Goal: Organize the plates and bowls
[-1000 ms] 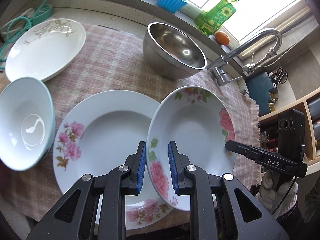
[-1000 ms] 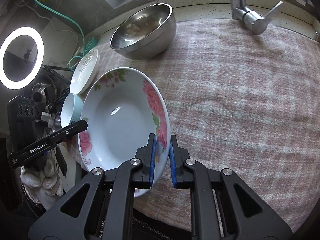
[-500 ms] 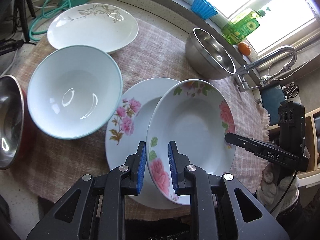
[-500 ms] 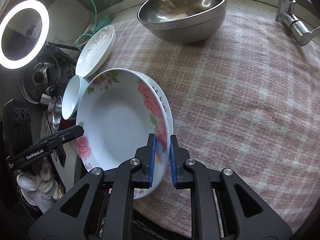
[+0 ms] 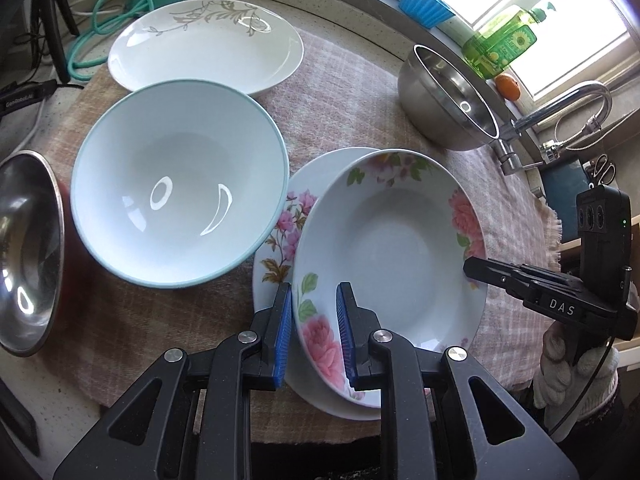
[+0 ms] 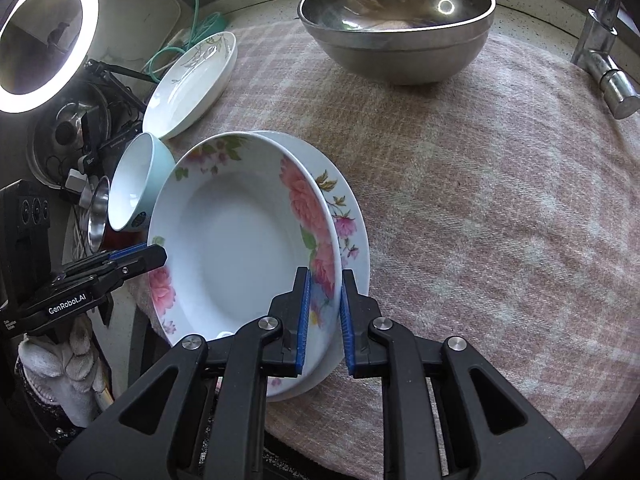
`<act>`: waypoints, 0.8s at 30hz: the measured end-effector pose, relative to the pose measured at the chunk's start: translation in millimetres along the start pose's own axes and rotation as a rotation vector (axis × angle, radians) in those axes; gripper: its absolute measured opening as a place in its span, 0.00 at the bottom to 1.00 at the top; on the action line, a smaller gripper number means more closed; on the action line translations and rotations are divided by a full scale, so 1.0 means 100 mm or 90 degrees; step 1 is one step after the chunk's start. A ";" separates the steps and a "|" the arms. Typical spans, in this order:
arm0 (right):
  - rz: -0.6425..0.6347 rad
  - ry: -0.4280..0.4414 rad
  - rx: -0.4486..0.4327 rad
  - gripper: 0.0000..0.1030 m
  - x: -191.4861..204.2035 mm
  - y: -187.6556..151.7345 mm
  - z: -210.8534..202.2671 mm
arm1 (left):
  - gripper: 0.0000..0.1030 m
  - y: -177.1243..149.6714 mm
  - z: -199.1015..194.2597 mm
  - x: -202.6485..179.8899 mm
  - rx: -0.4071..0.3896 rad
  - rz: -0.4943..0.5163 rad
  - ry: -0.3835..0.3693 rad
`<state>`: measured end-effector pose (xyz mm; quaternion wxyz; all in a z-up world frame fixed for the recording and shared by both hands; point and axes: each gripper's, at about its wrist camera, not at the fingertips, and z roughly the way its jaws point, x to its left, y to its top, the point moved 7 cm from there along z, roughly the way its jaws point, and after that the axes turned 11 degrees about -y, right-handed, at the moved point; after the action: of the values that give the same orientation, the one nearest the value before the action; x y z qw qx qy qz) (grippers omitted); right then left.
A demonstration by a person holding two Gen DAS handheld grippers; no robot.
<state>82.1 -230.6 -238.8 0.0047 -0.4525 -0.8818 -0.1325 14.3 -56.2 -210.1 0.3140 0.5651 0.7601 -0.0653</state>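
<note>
A deep white plate with pink roses (image 5: 384, 248) (image 6: 236, 240) is held at two sides. My left gripper (image 5: 314, 292) (image 6: 154, 254) is shut on its near-left rim, and my right gripper (image 6: 325, 276) (image 5: 470, 270) is shut on the opposite rim. The plate hangs slightly tilted just over a second floral plate (image 5: 276, 240) (image 6: 352, 216) lying on the checked cloth; I cannot tell whether they touch. A pale blue bowl (image 5: 176, 200) (image 6: 136, 184) stands left of them. Behind it lies a white plate with a grey leaf pattern (image 5: 204, 44) (image 6: 192, 80).
A large steel bowl (image 5: 444, 92) (image 6: 396, 20) stands at the back near the faucet (image 5: 560, 108) (image 6: 604, 64). Another steel bowl (image 5: 24, 248) is at the far left. A green cable (image 5: 120, 12) and ring light (image 6: 48, 36) lie beyond the cloth (image 6: 480, 200).
Both grippers have carried the rose plate leftward and down, from beside the lower floral plate to over it. The blue bowl and left steel bowl have come into view.
</note>
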 end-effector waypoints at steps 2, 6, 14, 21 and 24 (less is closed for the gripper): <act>-0.009 -0.011 0.001 0.16 0.01 0.00 0.00 | 0.19 0.00 0.00 0.00 0.001 0.001 0.000; -0.038 -0.042 -0.006 0.17 0.06 0.01 0.00 | 0.19 0.00 0.00 -0.01 -0.001 0.012 0.011; -0.085 -0.090 -0.019 0.23 0.16 0.03 0.01 | 0.19 0.00 -0.03 0.00 -0.006 0.014 0.019; -0.099 -0.108 -0.028 0.26 0.18 0.04 -0.02 | 0.19 0.01 -0.08 -0.01 -0.016 0.016 0.017; -0.094 -0.110 -0.038 0.27 0.16 0.05 -0.10 | 0.19 0.00 -0.14 -0.02 -0.020 0.015 0.006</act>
<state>75.8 -216.9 -226.2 -0.0945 -0.3960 -0.9056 -0.1191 8.9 -51.8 -197.7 0.3204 0.5691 0.7558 -0.0469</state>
